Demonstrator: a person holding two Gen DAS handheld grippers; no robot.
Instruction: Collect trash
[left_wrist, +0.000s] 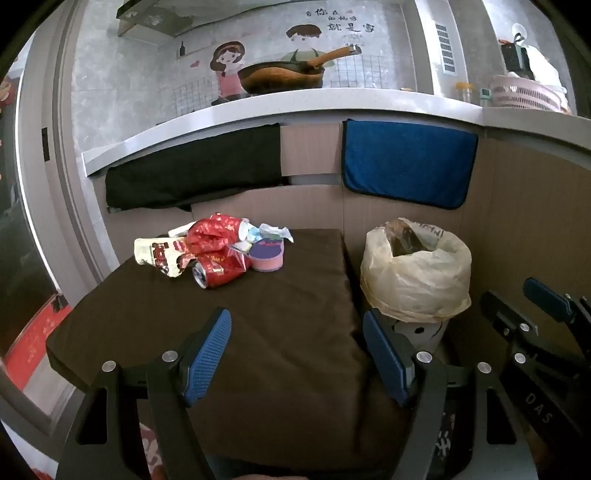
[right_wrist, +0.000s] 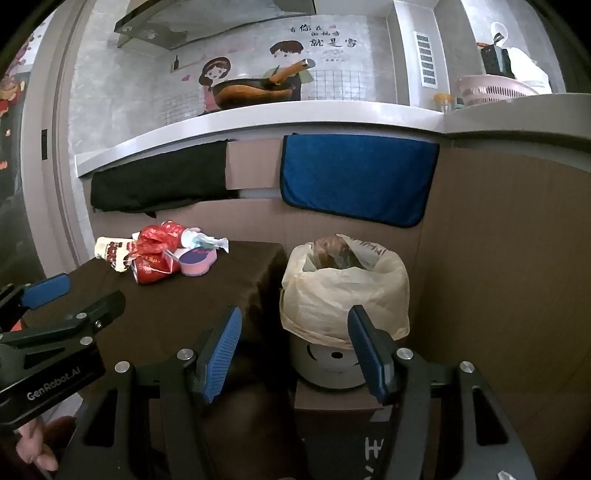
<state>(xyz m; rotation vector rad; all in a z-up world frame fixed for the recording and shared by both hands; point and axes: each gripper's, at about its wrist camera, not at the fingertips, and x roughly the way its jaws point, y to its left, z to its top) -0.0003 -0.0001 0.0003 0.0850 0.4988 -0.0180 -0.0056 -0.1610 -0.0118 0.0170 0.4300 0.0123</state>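
While trash pile (left_wrist: 218, 251) sat untouched on table (left_wrist: 295, 295), lined bin (left_wrist: 417, 280) held some waste; left gripper (left_wrist: 295, 354) and right gripper (right_wrist: 295, 354) fingers spread, empty. Collection apparently barely begun.

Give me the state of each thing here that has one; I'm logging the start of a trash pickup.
left gripper: open, empty.
right gripper: open, empty.
red can: crushed, on its side on the brown cushion.
red wrapper: crumpled, atop the pile.
snack packet: lying flat, looks torn open.
bin: upright, lined with a bag, mouth open.
blue towel: hanging from the counter edge.
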